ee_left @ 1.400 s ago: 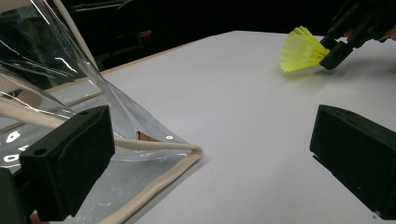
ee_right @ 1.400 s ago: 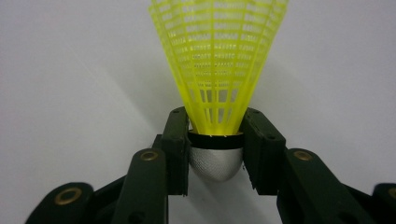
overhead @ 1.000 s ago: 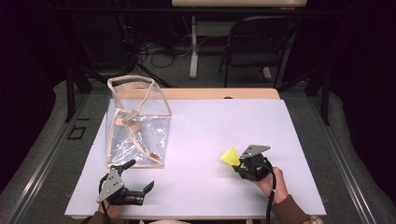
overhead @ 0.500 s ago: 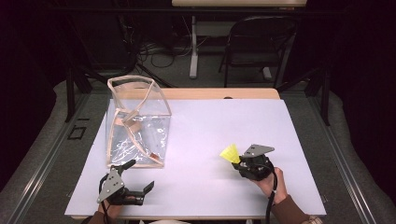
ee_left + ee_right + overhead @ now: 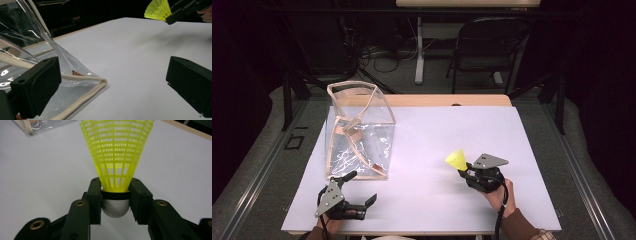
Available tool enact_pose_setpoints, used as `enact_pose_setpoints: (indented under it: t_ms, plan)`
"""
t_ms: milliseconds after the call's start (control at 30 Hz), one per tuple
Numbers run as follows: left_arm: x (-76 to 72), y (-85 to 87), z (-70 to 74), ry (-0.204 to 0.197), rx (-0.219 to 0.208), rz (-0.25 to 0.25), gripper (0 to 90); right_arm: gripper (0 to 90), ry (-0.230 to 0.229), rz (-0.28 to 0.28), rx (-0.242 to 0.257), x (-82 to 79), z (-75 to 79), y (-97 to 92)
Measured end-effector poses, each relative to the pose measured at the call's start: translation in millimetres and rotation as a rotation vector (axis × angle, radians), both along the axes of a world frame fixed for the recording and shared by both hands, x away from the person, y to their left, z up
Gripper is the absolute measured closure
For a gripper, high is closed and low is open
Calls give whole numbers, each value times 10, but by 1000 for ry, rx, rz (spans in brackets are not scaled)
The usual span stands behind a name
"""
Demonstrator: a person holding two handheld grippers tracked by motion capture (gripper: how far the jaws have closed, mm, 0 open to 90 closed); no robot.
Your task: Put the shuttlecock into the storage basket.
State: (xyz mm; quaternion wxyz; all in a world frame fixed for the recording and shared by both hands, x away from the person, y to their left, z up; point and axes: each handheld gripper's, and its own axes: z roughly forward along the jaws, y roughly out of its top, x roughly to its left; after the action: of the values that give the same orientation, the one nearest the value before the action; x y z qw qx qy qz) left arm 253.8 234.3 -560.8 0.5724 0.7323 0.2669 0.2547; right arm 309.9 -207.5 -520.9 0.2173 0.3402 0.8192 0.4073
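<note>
High view, white table, grey floor, dark room, black chair

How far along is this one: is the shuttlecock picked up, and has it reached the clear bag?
Done: the right gripper has picked up the yellow shuttlecock, jaws clamped on its base, above the white table. In hand: the left gripper waits with jaws open beside the clear bag, not gripping it. Left, probably: hold the bag and carry the shuttlecock across, since it is well apart from the bag.
</note>
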Motion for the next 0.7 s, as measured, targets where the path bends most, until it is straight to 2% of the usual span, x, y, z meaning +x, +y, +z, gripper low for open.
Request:
enact_pose_setpoints:
  t_ms: [600, 633, 700]
  plan:
    - [4, 0, 0, 1, 4, 1, 0, 650, -64, -7, 51, 33, 29, 65]
    - [4, 0, 0, 1, 3, 1, 0, 650, -85, -13, 65, 32, 45, 61]
    - [6, 0, -1, 3, 4, 3, 0, 650, -93, -15, 69, 33, 54, 59]
